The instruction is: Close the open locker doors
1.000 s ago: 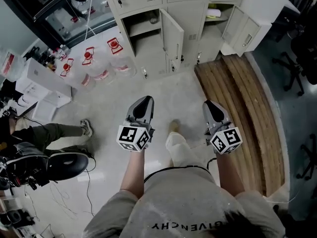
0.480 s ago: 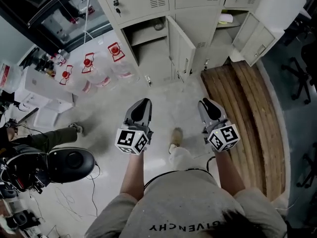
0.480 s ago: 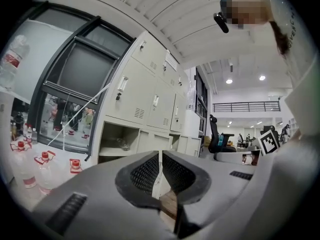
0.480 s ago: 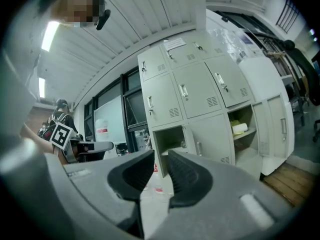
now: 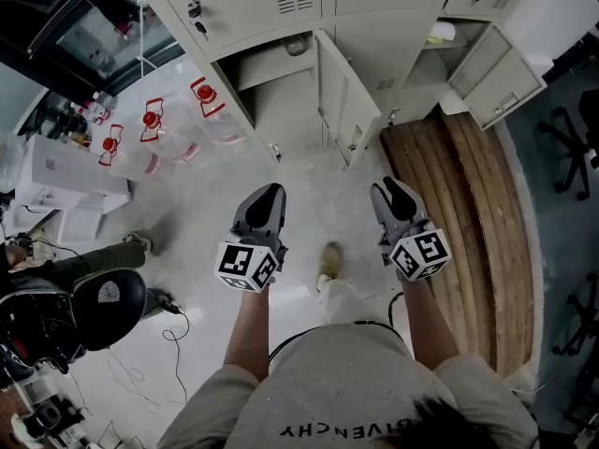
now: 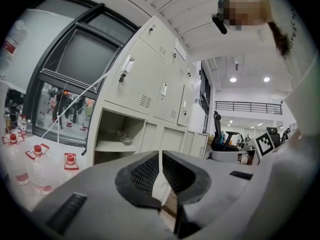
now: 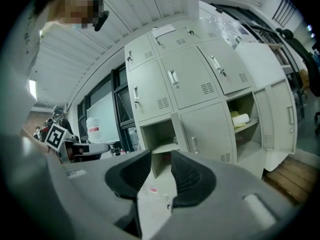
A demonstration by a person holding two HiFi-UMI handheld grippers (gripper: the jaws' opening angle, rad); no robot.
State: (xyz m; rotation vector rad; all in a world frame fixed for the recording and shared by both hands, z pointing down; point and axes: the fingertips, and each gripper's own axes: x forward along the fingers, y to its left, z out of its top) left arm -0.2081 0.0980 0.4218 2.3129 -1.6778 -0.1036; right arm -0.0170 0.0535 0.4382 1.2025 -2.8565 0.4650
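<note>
- We stand well apart from the lockers (image 5: 281, 3), and neither gripper touches anything.
- Two doors hang open. The middle door (image 5: 344, 101) swings out towards us beside its open compartment (image 5: 267, 87). The right door (image 5: 501, 75) is thrown wide above the wooden planks (image 5: 468, 213).
- The left gripper (image 5: 267, 197) has its fingers (image 6: 145, 174) pressed together, with only a slit between them.
- The right gripper (image 5: 393, 191) has just been opening; its fingers (image 7: 192, 179) stand spread with nothing between them.
- We judge the middle door the nearer job, and the right gripper is on its outer side.
- To do it well, we should meet the door's outer face near the free edge, far from the hinge.
- Then we push steadily along its arc until it sits flush.
- We should mind the planks underfoot, and the water bottles (image 5: 150, 124) on the left.
</note>
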